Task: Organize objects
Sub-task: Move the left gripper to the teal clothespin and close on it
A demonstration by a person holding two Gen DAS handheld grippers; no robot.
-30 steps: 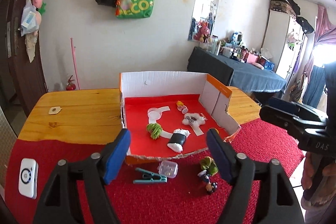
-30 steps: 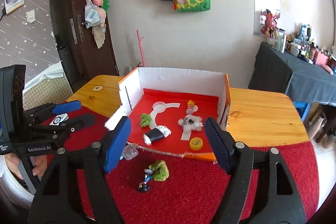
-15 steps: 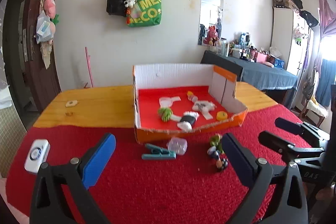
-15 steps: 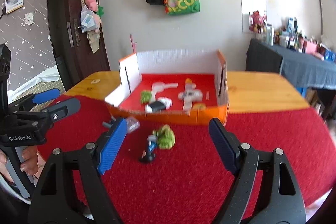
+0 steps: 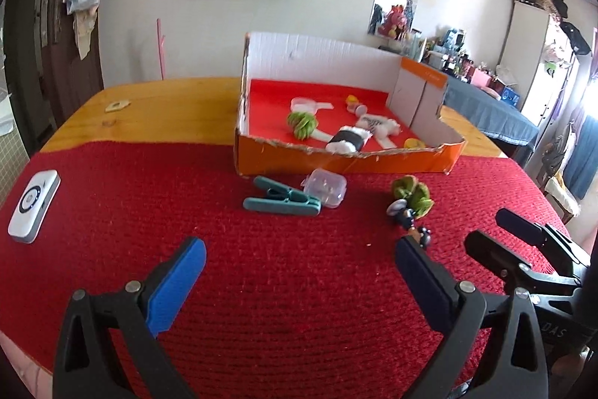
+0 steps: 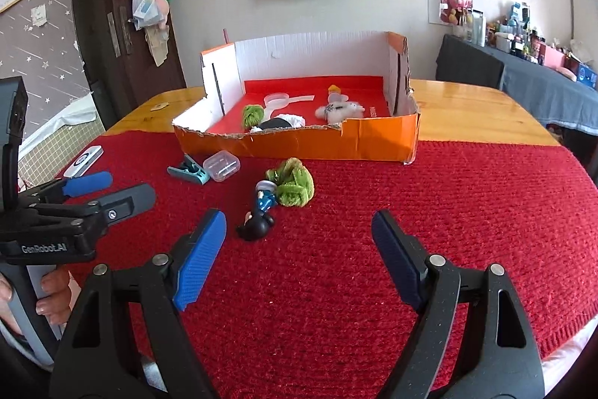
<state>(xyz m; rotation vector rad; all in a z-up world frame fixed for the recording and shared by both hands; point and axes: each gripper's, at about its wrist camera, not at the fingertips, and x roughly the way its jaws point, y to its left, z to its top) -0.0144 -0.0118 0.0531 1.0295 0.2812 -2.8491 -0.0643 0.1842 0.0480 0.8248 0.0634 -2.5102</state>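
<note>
Both grippers have sunk toward the red mat [image 5: 299, 305], their jaws just widened. Left gripper [image 5: 299, 264] gapes fully, empty; ahead of it lie a teal clip [image 5: 280, 202] and clear case [image 5: 326, 189]. Right gripper [image 6: 299, 230] stands wide, empty, a small figurine [image 6: 259, 215] and green yarn [image 6: 293, 184] just beyond its left finger, the orange box [image 6: 317, 141] farther back.

Teal clip [image 5: 282, 200], clear case [image 5: 326, 188], green yarn [image 5: 413, 193], figurine [image 5: 409, 219] lie w/ orange box [image 5: 336, 159] behind.
</note>
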